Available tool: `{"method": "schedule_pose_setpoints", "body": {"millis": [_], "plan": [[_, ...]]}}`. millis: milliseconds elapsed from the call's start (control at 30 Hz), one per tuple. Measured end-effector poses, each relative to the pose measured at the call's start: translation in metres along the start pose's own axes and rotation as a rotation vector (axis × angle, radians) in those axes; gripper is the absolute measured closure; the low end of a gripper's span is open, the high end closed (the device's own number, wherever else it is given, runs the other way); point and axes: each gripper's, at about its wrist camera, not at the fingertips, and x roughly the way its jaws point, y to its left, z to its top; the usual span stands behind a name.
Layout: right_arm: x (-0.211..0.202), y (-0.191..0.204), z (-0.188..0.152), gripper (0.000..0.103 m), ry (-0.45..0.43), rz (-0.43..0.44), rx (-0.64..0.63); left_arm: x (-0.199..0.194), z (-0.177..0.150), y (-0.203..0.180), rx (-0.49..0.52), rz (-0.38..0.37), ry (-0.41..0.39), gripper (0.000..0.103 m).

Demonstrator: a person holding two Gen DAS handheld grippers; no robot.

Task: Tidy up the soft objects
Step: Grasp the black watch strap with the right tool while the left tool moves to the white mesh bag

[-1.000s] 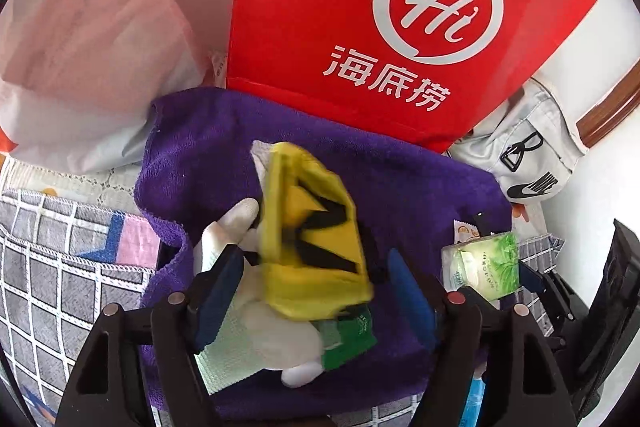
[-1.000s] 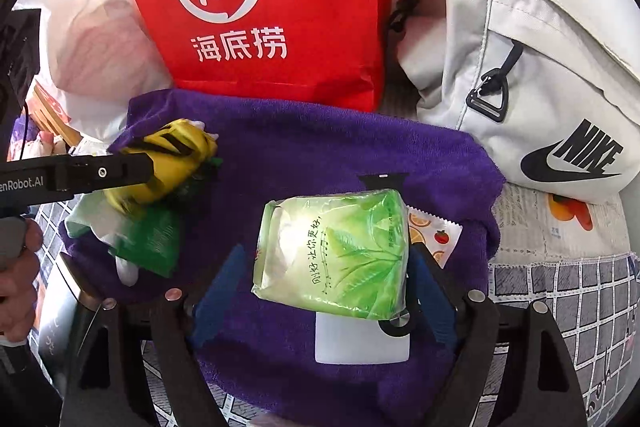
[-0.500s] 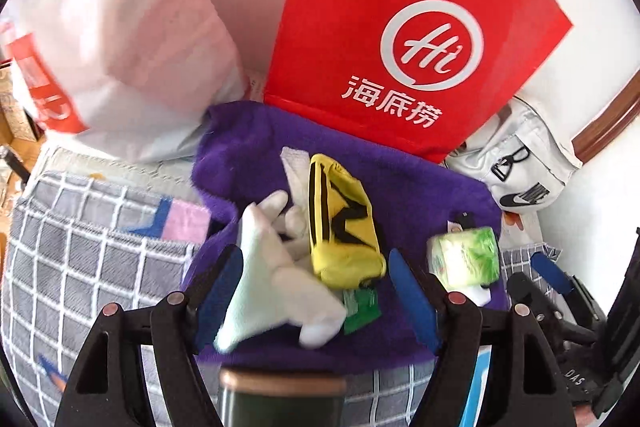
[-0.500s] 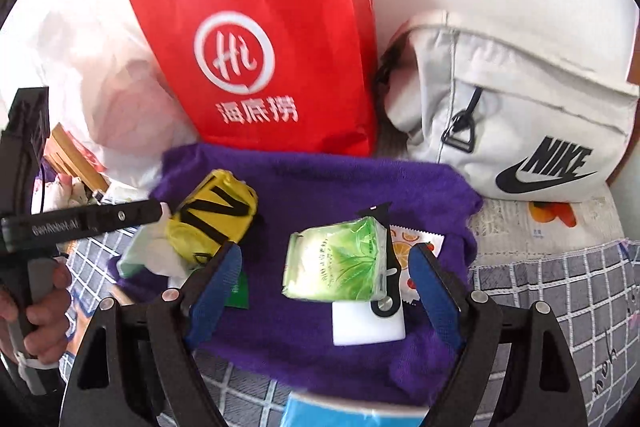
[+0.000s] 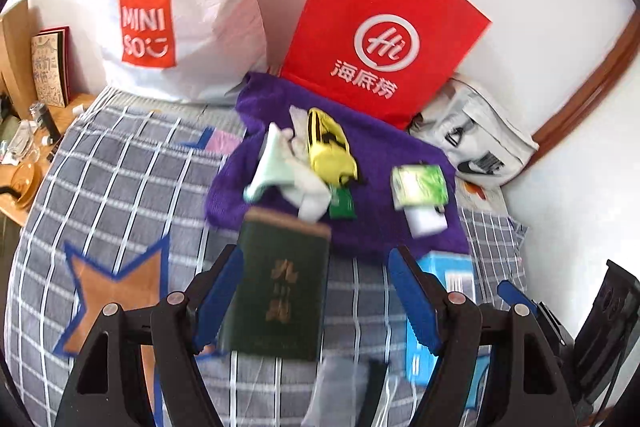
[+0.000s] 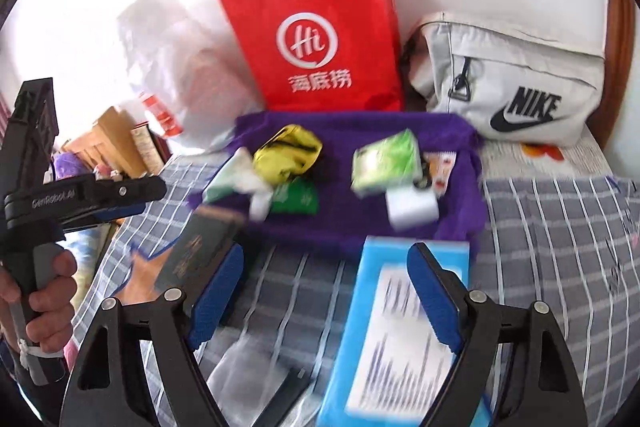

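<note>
Surface: a bed under a grey checked cover (image 5: 120, 167), white wall behind.
Left gripper (image 5: 316, 291): jaws stood wide apart with nothing between the pads; it hung over the cover, above a dark green booklet (image 5: 280, 287).
Right gripper (image 6: 324, 291): jaws likewise wide apart, clamped on nothing, above a light blue box (image 6: 396, 331) lying flat on the cover.
Purple towel (image 5: 384, 155): spread just beyond both grippers, its near edge touching the booklet and the box.
Soft objects on the towel: a white glove (image 5: 288, 167) and a yellow pouch (image 5: 330, 147) with black stripes lay touching on the left side; a small green packet (image 5: 342, 203) sat just beside them.
Tissue pack (image 6: 386, 161): green, on the towel's right side, resting partly on a white block (image 6: 412, 207).
Behind the towel: a red paper bag (image 6: 320, 47) upright, a white Miniso bag (image 5: 180, 7) to its left, a pale Nike bag (image 6: 516, 83) to its right.
</note>
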Motion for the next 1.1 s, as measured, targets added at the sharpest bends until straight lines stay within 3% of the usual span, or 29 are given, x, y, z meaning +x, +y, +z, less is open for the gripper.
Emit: {"method": "schedule_pose_setpoints", "body": {"millis": [167,233,333,533,733,967,1100], "plan": [[-0.019,0.024,-0.046,0.039,0.043,-0.066,-0.059,-0.014,-0.033,0.009,-0.017,-0.007,0.011,0.03],[-0.025,0.033,-0.068,0.054,0.057,-0.059,-0.086,-0.02,-0.046,0.013,-0.02,0.001,0.003,0.03],[-0.026,0.04,-0.096,0.068,0.08,-0.03,-0.085,-0.027,-0.066,0.019,-0.018,0.023,-0.01,0.03],[-0.014,0.048,-0.133,0.068,0.112,0.005,-0.065,-0.023,-0.1,0.04,-0.045,0.036,-0.001,0.031],[0.007,0.053,-0.144,0.068,0.138,-0.011,-0.073,-0.025,-0.123,0.056,-0.06,0.05,-0.007,0.031],[0.031,0.056,-0.157,0.068,0.189,-0.059,-0.074,-0.011,-0.136,0.07,-0.08,0.012,0.032,0.031],[0.037,0.058,-0.154,0.068,0.176,-0.076,-0.075,-0.006,-0.138,0.072,-0.089,0.006,0.043,0.031]]}}
